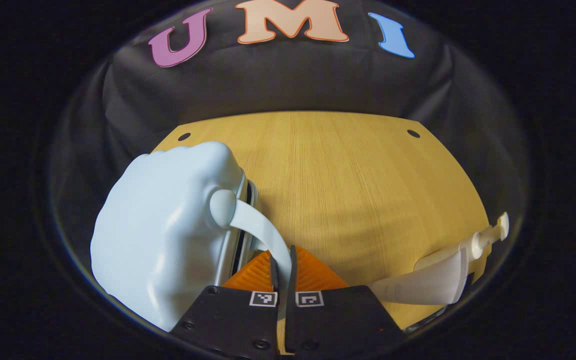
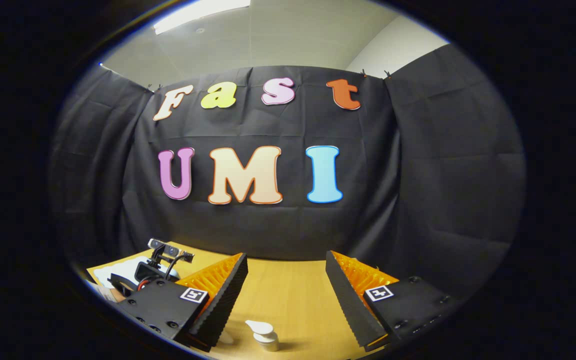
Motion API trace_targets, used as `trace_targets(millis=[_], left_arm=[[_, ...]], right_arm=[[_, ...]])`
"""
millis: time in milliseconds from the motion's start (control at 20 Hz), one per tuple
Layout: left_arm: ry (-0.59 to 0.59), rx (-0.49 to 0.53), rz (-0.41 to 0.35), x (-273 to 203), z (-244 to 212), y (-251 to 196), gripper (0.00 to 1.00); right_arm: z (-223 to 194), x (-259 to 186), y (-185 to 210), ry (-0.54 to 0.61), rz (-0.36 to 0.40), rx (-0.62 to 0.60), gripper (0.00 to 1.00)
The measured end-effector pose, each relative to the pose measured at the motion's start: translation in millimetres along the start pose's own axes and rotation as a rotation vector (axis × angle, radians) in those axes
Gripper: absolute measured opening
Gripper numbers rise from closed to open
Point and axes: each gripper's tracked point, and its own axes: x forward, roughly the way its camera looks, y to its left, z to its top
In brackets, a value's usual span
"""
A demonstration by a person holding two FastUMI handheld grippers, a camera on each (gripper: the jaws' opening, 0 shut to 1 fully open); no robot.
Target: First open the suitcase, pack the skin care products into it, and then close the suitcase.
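Observation:
The pale blue hard-shell suitcase [image 1: 163, 235] sits on the left of the wooden table [image 1: 348, 175]. Its light blue handle strap [image 1: 263, 230] runs down between the fingers of my left gripper [image 1: 283, 257], which is shut on it. A thin dark gap shows along the suitcase's metal-rimmed seam. A white pump bottle [image 1: 433, 282] is at the right edge of the left gripper view. In the right gripper view, my right gripper [image 2: 286, 265] is open and holds nothing. The pump bottle's [image 2: 264, 335] top stands on the table below and between its fingers.
In the right gripper view, the left gripper's camera mount [image 2: 165, 255] and a bit of the suitcase [image 2: 118, 272] show at the lower left. The table's far edge meets the black cloth wall. Bare wood lies to the right of the suitcase.

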Motion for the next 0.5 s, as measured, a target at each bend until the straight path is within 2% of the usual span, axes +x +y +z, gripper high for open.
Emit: trace_targets(millis=[100, 250, 500], left_arm=[[-0.035, -0.015, -0.019, -14, 16, 3, 0.00], [-0.079, 0.046, -0.055, -36, 34, 5, 0.00], [-0.113, 0.007, -0.168, -72, 60, 20, 0.00]], right_arm=[[-3, 6, 2, 0.002, 0.008, 0.004, 0.98], [2, 11, 12, -0.024, -0.024, 0.020, 0.98], [12, 15, 51, -0.060, -0.063, 0.037, 0.98]])
